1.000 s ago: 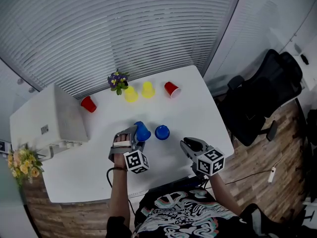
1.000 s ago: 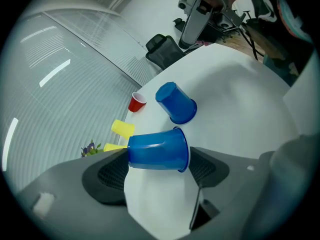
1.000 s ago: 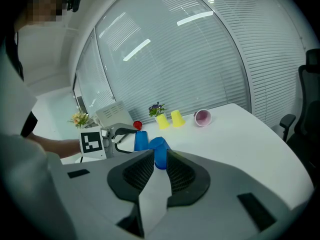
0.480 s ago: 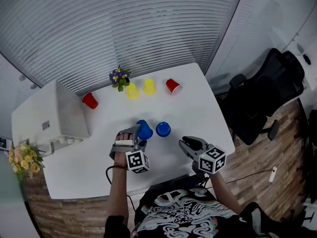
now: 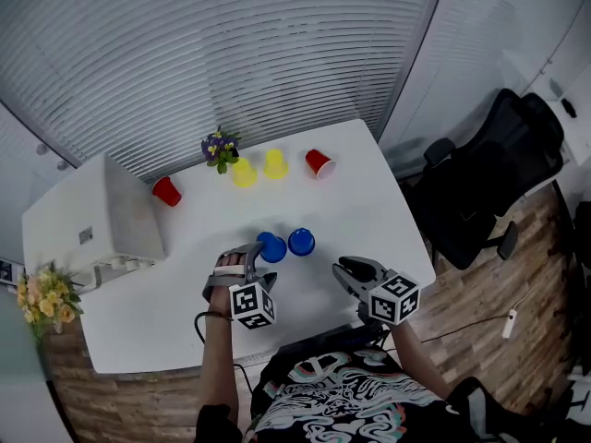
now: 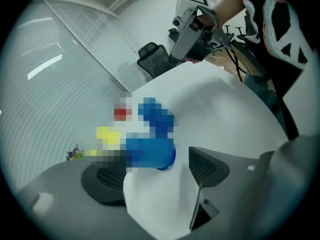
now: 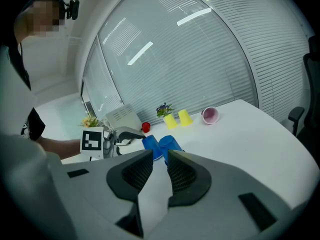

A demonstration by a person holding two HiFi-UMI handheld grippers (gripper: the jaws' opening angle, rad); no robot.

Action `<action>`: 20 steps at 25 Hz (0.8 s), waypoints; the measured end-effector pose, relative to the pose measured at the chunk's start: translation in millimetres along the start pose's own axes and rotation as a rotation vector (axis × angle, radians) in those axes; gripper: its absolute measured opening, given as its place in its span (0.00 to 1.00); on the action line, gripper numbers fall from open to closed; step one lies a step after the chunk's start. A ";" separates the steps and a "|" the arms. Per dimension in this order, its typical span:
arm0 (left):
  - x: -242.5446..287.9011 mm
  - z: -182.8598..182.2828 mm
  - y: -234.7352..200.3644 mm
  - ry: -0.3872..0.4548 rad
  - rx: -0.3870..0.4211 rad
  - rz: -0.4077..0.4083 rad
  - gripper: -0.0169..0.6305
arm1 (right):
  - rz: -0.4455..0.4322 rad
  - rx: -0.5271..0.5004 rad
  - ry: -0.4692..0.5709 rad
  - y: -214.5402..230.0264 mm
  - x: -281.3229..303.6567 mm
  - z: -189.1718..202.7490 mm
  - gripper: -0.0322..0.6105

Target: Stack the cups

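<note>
Standing just beside each other near the middle of the table are the blue cup and the second blue cup. In the right gripper view both look mouth down, so their insides are hidden. I cannot tell if they touch.

At the far edge, in the upper middle of the head view, two yellow cups stand mouth down. To their right a red cup lies on its side. A second red cup is at the left, near a white box. A small pot behind the yellow cups holds purple and yellow flowers.

The left gripper is released. In its own view the jaws stand wide apart, with the blue cup at their tips, close to the jaw at the left of the frame. The other pad is clear of it. The right gripper grasps nothing: its pads leave only a narrow gap, and bare table shows through it.

The right gripper view alone shows the mouth of the lying red cup, pale pink inside, and one jaw tip of the left gripper at the blue cup. The left gripper view hides most cups under mosaic patches, but it shows the right gripper in the upper middle of its frame. Only the head view shows a bouquet at the lower left and a black chair at the right.
</note>
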State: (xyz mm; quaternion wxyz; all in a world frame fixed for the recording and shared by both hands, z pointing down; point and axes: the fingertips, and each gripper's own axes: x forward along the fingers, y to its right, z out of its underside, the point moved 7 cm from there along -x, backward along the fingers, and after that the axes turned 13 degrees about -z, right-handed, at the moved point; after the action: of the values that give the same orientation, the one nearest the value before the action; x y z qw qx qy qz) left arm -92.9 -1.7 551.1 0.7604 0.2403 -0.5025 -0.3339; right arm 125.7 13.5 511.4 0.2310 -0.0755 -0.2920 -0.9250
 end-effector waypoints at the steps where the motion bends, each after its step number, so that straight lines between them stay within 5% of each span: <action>1: -0.4 -0.9 0.6 0.006 -0.012 0.009 0.61 | 0.003 0.000 0.000 -0.1 -1.6 0.0 0.19; 10: -1.1 -8.3 -1.1 0.056 -0.170 0.084 0.61 | 0.021 0.017 0.007 3.9 -6.5 2.7 0.19; 20: 2.4 -14.1 -2.3 0.061 -0.176 0.091 0.60 | 0.013 0.018 0.000 0.4 -3.2 4.6 0.19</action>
State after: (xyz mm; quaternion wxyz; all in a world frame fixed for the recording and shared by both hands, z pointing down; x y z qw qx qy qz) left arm -79.9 -4.6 545.6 0.8080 0.1596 -0.4581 -0.3344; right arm 128.7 17.1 514.5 0.2377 -0.0753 -0.2997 -0.9209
